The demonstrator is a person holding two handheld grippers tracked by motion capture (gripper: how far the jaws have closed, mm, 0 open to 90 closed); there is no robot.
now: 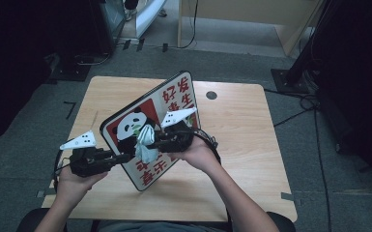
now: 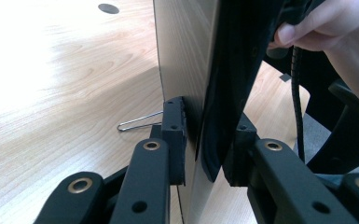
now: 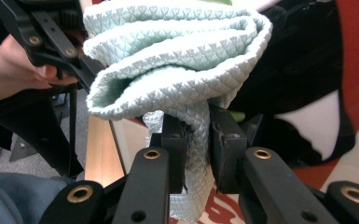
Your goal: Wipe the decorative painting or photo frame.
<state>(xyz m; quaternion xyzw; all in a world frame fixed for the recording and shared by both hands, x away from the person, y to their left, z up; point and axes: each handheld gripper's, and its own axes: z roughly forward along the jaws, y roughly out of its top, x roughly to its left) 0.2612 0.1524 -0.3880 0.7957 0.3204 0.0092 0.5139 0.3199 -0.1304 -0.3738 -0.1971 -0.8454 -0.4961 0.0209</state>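
Observation:
A board printed with a panda and red Chinese characters stands tilted above the wooden table. My left gripper is shut on its lower left edge; the left gripper view shows the board's edge clamped between the jaws. My right gripper is shut on a pale mint cloth, which it presses against the panda picture. In the right gripper view the folded, quilted cloth bulges above the jaws, with the board's red and black print behind it.
A thin wire clip lies on the table behind the board. A round cable hole sits near the table's far edge. Dark stands and cables occupy the floor to the right.

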